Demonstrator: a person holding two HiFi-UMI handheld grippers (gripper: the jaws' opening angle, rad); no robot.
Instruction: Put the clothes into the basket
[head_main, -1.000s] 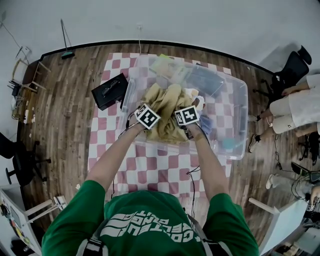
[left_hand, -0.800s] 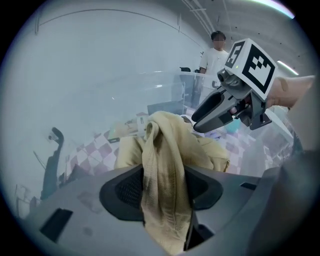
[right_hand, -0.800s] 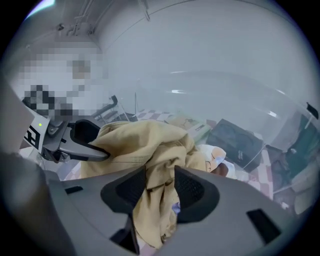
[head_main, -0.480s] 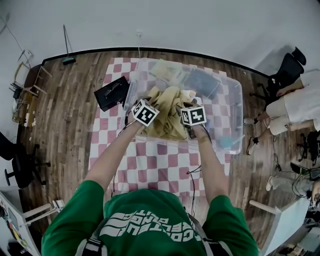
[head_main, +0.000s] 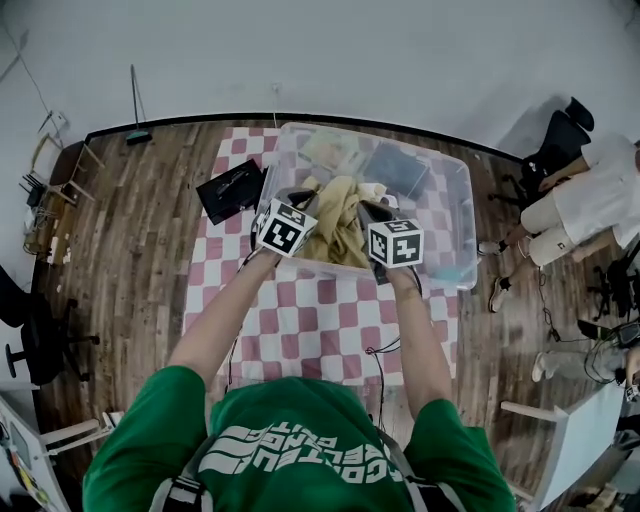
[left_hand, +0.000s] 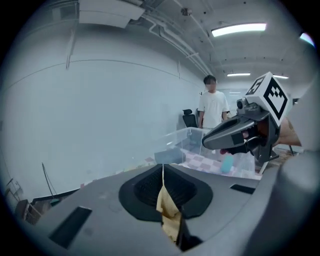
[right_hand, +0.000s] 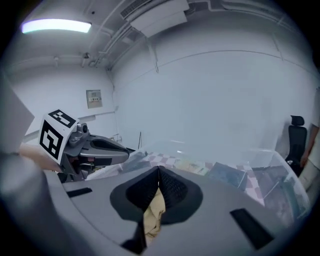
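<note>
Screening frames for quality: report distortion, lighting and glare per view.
Head view: strong fisheye bows the floor edge, light even. Left gripper view: round dark vignette, ceiling lamp blown out, tan cloth sharp. Right gripper view: same vignette, its ceiling lamp flares top left.

The person stretches both bare forearms forward, the left forearm and the right forearm converging toward the far side. The left gripper and the right gripper are held close side by side, pointing away and slanting downward with their marker cubes on top. Each gripper's jaws have just been closing and now pinch a fold of tan cloth between the pads.
</note>
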